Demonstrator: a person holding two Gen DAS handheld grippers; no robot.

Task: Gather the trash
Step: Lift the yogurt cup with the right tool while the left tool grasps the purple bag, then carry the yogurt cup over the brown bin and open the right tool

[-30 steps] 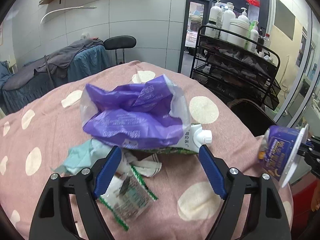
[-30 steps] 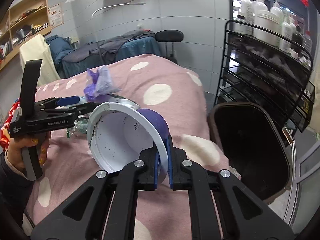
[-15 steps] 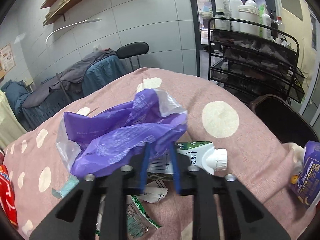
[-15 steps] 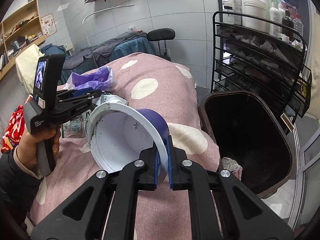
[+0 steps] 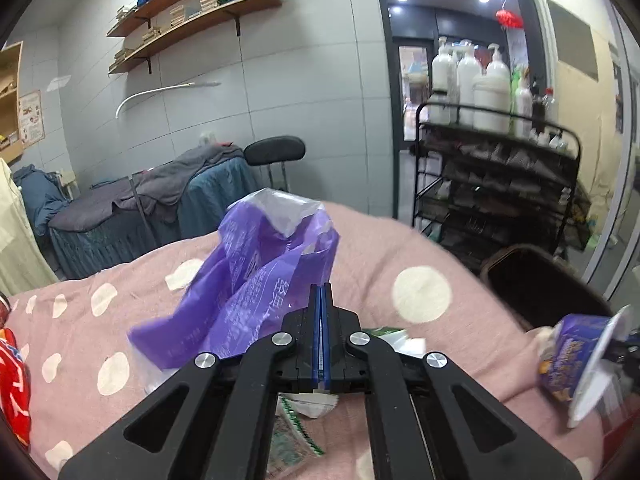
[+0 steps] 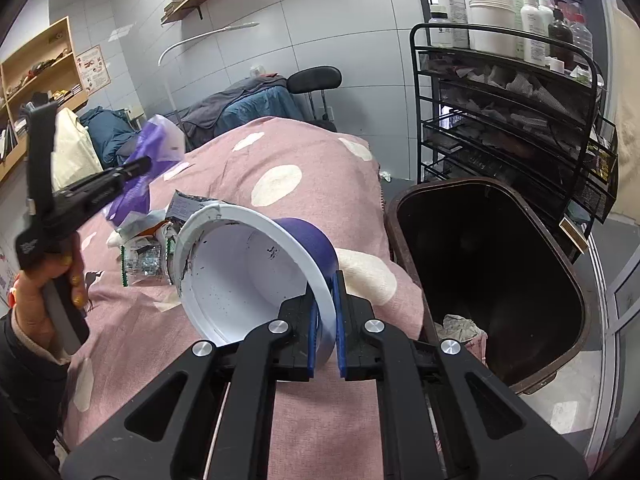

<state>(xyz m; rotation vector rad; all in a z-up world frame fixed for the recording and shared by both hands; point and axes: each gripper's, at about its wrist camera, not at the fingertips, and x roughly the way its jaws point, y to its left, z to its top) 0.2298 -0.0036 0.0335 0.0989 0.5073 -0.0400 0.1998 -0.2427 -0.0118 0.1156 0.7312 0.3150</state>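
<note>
My left gripper (image 5: 321,300) is shut on a purple plastic bag (image 5: 256,280) and holds it lifted above the pink dotted bed (image 5: 100,340); it also shows in the right wrist view (image 6: 138,166) with the bag (image 6: 156,140). My right gripper (image 6: 325,280) is shut on the rim of a purple and white paper cup (image 6: 248,272), held over the bed's edge beside the dark trash bin (image 6: 488,280). The cup also shows in the left wrist view (image 5: 580,356). Wrappers and a white pouch (image 6: 148,248) lie on the bed.
A black wire rack (image 6: 512,120) with bottles stands behind the bin. Crumpled paper (image 6: 460,328) lies inside the bin. A massage table (image 5: 140,200) and black stool (image 5: 276,152) stand at the back. A red item (image 5: 12,380) lies at the bed's left.
My left gripper closed on the purple bag and lifted it off the bed. My right gripper moved the cup nearer to the bin.
</note>
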